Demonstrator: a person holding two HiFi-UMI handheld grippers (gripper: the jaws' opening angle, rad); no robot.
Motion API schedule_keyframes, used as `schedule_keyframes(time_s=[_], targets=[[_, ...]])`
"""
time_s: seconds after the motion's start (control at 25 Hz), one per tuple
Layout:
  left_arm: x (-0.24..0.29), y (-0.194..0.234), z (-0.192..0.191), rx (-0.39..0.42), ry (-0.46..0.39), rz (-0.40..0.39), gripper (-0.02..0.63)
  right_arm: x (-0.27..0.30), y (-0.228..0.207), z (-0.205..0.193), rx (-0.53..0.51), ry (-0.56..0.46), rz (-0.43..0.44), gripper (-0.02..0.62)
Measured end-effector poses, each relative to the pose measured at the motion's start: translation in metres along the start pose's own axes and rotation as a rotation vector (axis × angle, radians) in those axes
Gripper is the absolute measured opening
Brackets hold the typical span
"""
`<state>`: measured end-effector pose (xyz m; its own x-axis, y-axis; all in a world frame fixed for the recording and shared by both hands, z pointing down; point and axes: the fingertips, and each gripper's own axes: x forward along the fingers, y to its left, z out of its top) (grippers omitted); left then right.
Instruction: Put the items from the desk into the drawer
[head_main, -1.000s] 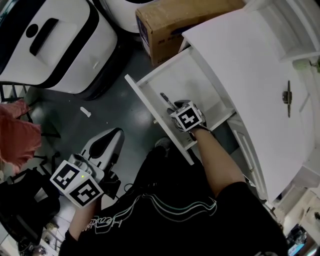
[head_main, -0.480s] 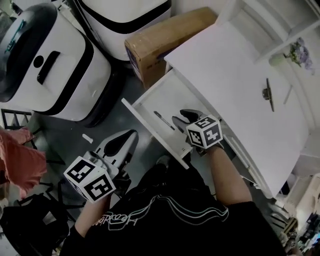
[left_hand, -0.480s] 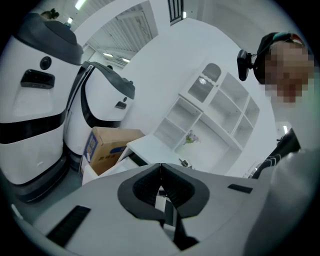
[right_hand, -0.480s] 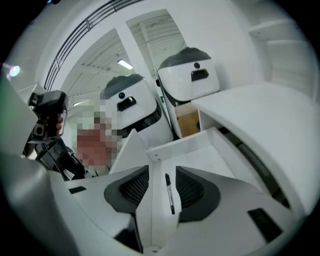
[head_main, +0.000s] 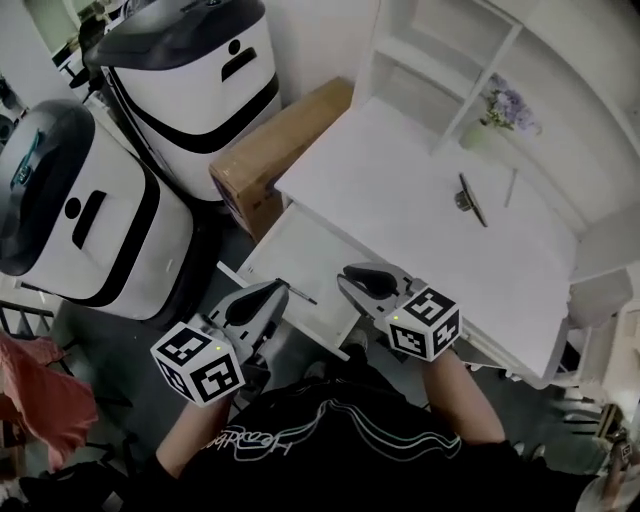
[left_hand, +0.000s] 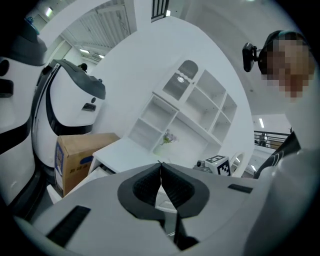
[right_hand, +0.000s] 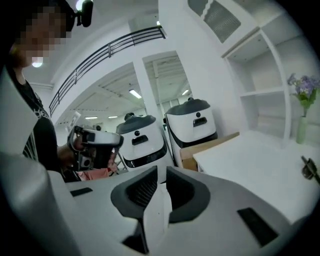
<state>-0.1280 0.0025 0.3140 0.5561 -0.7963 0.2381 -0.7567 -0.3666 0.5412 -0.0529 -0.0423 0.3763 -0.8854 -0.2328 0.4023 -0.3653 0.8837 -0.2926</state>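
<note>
The white desk (head_main: 400, 190) carries a dark clip-like item (head_main: 468, 200) and a thin white stick (head_main: 510, 187). Its drawer (head_main: 275, 245) stands pulled out, and a dark pen (head_main: 297, 292) lies in it near the front. My right gripper (head_main: 347, 276) hovers over the drawer's right front corner, jaws slightly apart and empty (right_hand: 159, 170). My left gripper (head_main: 278, 289) sits at the drawer's front edge beside the pen, its jaws closed on nothing (left_hand: 160, 165). The dark item (right_hand: 307, 167) also shows at the right edge of the right gripper view.
A cardboard box (head_main: 275, 150) stands against the desk's left side. Two white and black machines (head_main: 190, 80) (head_main: 70, 220) fill the floor to the left. A white shelf unit (head_main: 450, 50) rises at the desk's back, with a flower vase (head_main: 495, 105).
My right gripper has pulled back out of the drawer and left the pen lying inside. My left gripper has come up to the drawer's front. The head view has tilted up over the desk.
</note>
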Motion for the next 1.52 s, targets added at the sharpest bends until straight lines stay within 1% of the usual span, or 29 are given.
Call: schedule_keyframes(time_s=[0.08, 0.2, 0.28, 0.36, 0.44, 0.6, 0.68, 0.84, 1.0, 1.16, 1.28, 1.36, 1.52], targets=[[0.007, -0.013, 0.004, 0.016, 0.003, -0.028, 0.021, -0.024, 0.008, 0.011, 0.014, -0.051, 0.027, 0.062], [0.022, -0.029, 0.006, 0.034, 0.017, -0.073, 0.02, -0.057, 0.014, 0.024, 0.085, -0.151, 0.052, 0.054], [0.036, -0.04, 0.003, 0.045, 0.036, -0.112, 0.021, -0.075, 0.015, 0.028, 0.134, -0.219, 0.049, 0.052], [0.05, -0.051, -0.002, 0.05, 0.058, -0.149, 0.021, -0.089, 0.01, 0.028, 0.165, -0.26, 0.024, 0.051], [0.064, -0.061, -0.006, 0.052, 0.077, -0.178, 0.021, -0.101, 0.003, 0.026, 0.173, -0.283, -0.012, 0.051], [0.096, -0.08, -0.011, 0.06, 0.109, -0.234, 0.021, -0.129, -0.023, 0.023, 0.204, -0.324, -0.07, 0.051], [0.115, -0.089, -0.013, 0.063, 0.123, -0.26, 0.021, -0.142, -0.038, 0.021, 0.215, -0.332, -0.1, 0.051], [0.153, -0.11, -0.015, 0.077, 0.167, -0.283, 0.021, -0.167, -0.071, 0.014, 0.218, -0.327, -0.162, 0.051], [0.191, -0.122, -0.02, 0.092, 0.185, -0.324, 0.021, -0.188, -0.108, 0.01, 0.217, -0.329, -0.227, 0.052], [0.226, -0.132, -0.016, 0.097, 0.212, -0.322, 0.021, -0.206, -0.147, 0.008, 0.193, -0.306, -0.287, 0.052], [0.25, -0.128, -0.012, 0.097, 0.225, -0.3, 0.021, -0.21, -0.177, 0.008, 0.19, -0.292, -0.317, 0.055], [0.264, -0.125, -0.011, 0.096, 0.232, -0.289, 0.021, -0.212, -0.197, 0.009, 0.177, -0.291, -0.348, 0.068], [0.291, -0.122, -0.009, 0.093, 0.253, -0.274, 0.021, -0.217, -0.242, 0.008, 0.156, -0.271, -0.407, 0.137]])
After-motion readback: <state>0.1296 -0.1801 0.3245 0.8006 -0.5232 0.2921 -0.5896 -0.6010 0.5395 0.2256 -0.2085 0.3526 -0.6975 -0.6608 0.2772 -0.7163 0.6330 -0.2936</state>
